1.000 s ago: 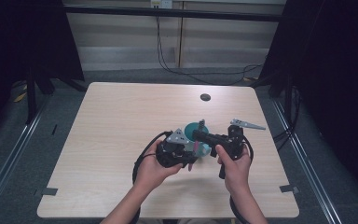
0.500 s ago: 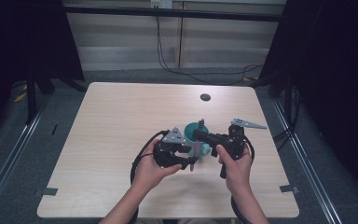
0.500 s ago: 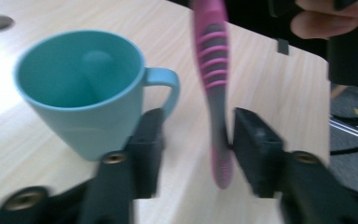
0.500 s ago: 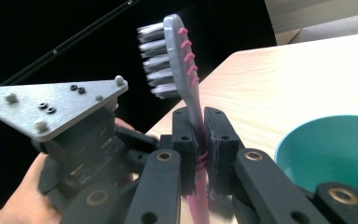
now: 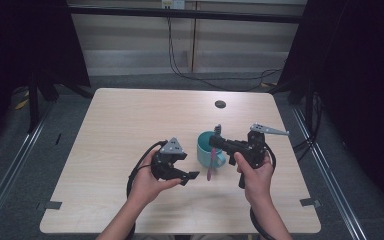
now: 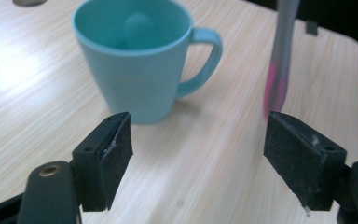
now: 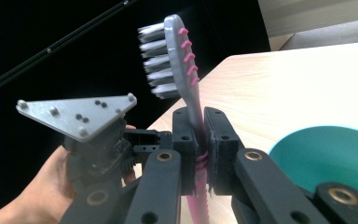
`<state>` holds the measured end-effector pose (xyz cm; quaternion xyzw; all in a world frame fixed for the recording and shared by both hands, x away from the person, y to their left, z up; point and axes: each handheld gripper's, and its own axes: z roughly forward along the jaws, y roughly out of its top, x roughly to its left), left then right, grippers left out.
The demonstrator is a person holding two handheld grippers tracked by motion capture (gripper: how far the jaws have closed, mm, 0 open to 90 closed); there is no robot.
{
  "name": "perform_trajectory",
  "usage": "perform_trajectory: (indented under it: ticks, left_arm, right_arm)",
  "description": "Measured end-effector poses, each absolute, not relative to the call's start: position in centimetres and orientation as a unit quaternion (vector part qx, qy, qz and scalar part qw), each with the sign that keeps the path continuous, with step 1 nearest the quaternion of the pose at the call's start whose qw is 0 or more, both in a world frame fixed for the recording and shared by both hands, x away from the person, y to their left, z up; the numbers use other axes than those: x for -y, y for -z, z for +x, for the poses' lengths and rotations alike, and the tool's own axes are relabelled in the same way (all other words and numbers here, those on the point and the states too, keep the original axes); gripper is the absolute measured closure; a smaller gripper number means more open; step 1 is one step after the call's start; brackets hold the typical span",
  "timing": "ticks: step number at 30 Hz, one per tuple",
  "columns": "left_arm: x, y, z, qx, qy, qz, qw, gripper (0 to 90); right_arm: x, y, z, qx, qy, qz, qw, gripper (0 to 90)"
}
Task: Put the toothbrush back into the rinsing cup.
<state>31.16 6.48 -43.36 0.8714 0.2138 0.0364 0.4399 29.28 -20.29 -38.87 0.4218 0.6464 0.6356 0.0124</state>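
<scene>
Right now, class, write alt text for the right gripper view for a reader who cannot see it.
The right tool clamps a grey and pink toothbrush upright, bristles at top facing left. A teal mug sits at lower right on a wooden table; the left tool and hand are at left.

No readable text, label, brand, number or sign on anything in view

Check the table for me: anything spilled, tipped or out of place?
Nothing stands out. The teal mug stands upright and looks empty, the right gripper is clamped on the toothbrush, and the left gripper is open.
</scene>
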Motion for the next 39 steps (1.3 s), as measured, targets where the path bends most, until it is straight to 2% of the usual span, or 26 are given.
perform_trajectory:
  ticks: [12, 30, 39]
  left_arm:
    - [-9.0, 46.4, 30.9, -0.224, -0.037, 0.882, 0.413, 17.8]
    - [-11.4, 48.6, 30.2, -0.227, -0.049, 0.893, 0.386, 17.6]
    - [-12.1, 49.4, 30.0, -0.226, -0.055, 0.896, 0.379, 17.4]
  right_arm:
    - [20.6, 37.4, 29.6, -0.646, -0.640, 0.416, 0.023, 83.6]
    - [19.4, 34.3, 30.6, -0.657, -0.639, 0.398, 0.042, 83.6]
    - [18.9, 34.0, 31.4, -0.653, -0.643, 0.398, 0.041, 83.6]
